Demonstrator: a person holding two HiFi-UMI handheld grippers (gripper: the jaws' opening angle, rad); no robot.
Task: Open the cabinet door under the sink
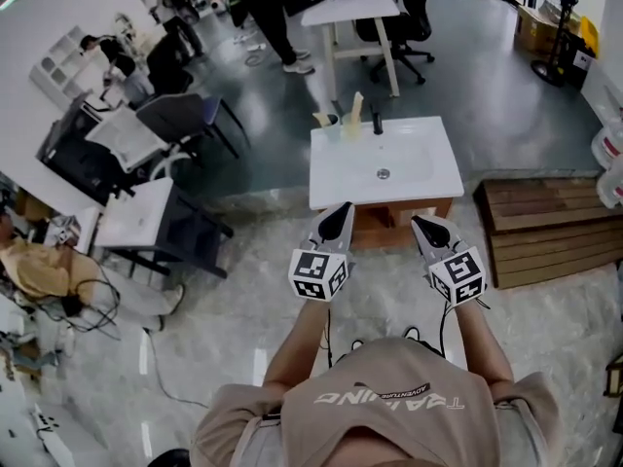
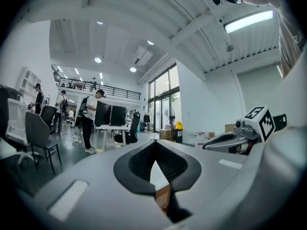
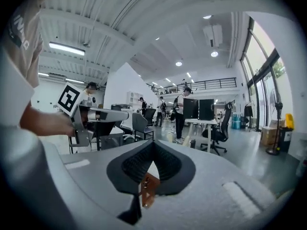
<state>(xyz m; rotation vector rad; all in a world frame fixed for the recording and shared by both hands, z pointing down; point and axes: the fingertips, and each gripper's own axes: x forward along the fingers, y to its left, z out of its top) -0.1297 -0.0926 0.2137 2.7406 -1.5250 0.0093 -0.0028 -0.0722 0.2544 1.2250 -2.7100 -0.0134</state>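
The sink cabinet has a white top with a basin (image 1: pixel 382 163), and its wooden front (image 1: pixel 389 224) shows just under the near rim. The door cannot be made out from above. My left gripper (image 1: pixel 343 206) and right gripper (image 1: pixel 417 221) are held side by side in the air in front of the cabinet, both shut and empty, touching nothing. In the left gripper view the jaws (image 2: pixel 154 143) meet at the tips, with a sliver of wood (image 2: pixel 163 199) showing below them. In the right gripper view the jaws (image 3: pixel 153 145) are likewise shut over a strip of wood (image 3: pixel 148 189).
A black faucet (image 1: pixel 377 123) and some small items (image 1: pixel 336 117) stand at the back of the sink. A slatted wooden platform (image 1: pixel 550 227) lies to the right. Desks and chairs (image 1: pixel 165 212) crowd the left; people and a white table (image 1: pixel 350 13) are farther back.
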